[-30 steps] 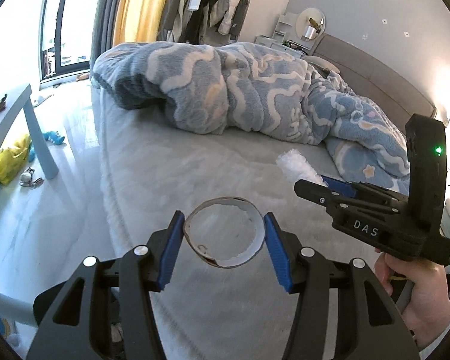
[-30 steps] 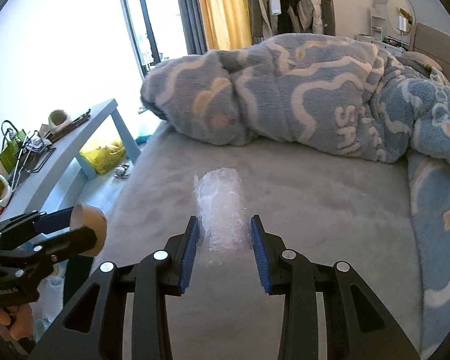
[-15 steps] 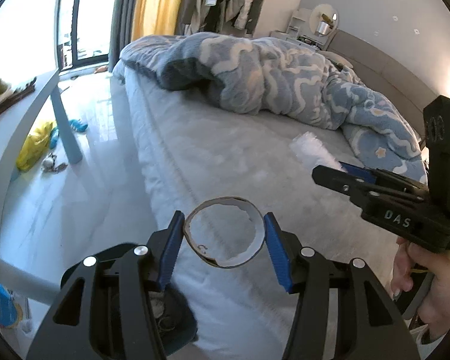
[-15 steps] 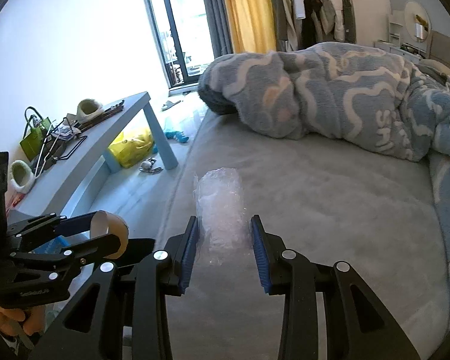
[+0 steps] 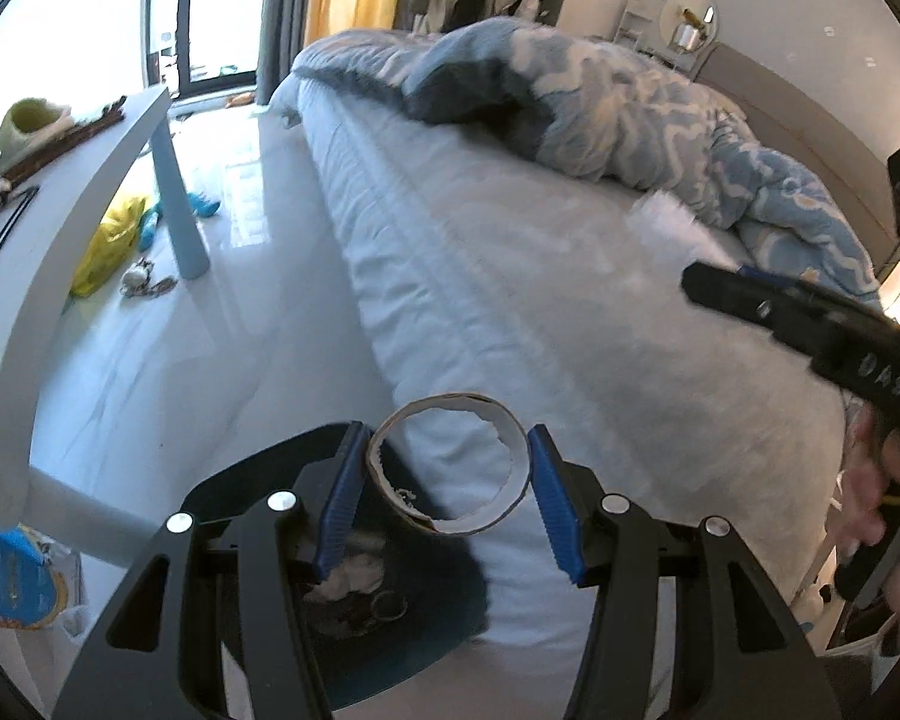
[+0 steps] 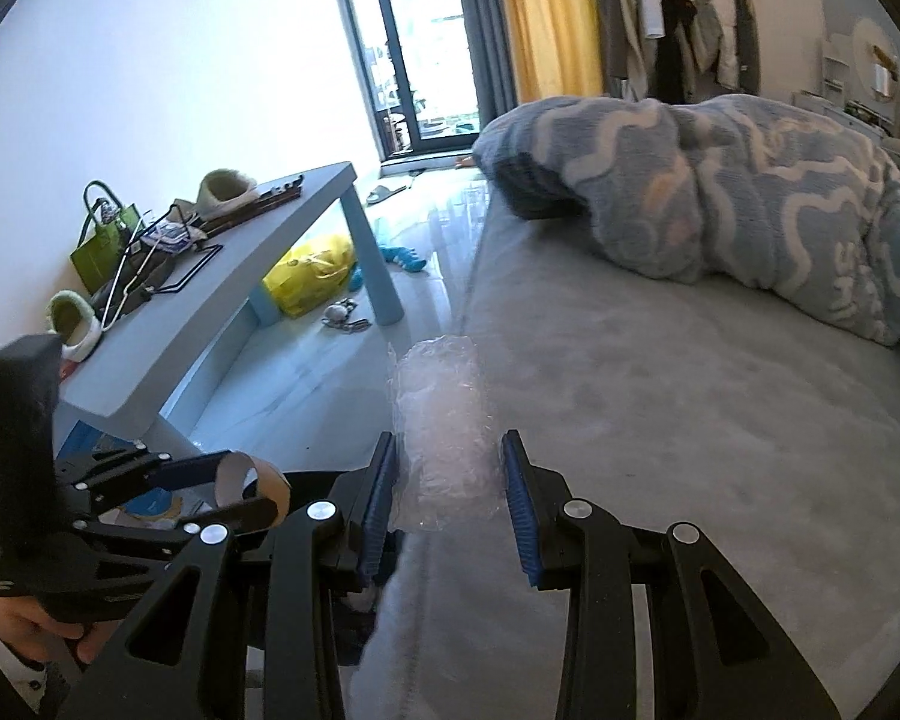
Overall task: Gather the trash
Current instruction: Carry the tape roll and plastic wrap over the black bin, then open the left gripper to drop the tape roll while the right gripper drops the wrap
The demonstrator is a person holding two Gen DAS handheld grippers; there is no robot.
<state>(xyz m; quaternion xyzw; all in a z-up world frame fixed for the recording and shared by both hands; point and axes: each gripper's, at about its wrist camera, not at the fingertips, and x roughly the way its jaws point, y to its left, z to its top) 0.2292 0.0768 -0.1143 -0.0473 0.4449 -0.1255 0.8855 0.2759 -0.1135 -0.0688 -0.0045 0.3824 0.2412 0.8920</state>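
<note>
My left gripper [image 5: 447, 480] is shut on a brown cardboard tube ring [image 5: 450, 414], held above a dark trash bin [image 5: 390, 618] that stands on the floor beside the bed and holds crumpled white waste. My right gripper [image 6: 447, 483] is shut on a crumpled clear plastic wrap [image 6: 438, 414], held over the bed's edge. In the right wrist view the left gripper with its tube [image 6: 252, 480] is at lower left. In the left wrist view the right gripper [image 5: 810, 324] is at the right, the plastic [image 5: 666, 222] at its tip.
The grey bed [image 5: 570, 312] carries a bunched blue patterned blanket [image 6: 720, 204]. A light blue table [image 6: 222, 294] with slippers, a green bag and hangers stands left. A yellow bag [image 6: 312, 270] and small items lie on the floor under it.
Both grippers have moved back and to the left, from over the bed to its edge. The trash bin has come into view under my left gripper. Both grips are unchanged.
</note>
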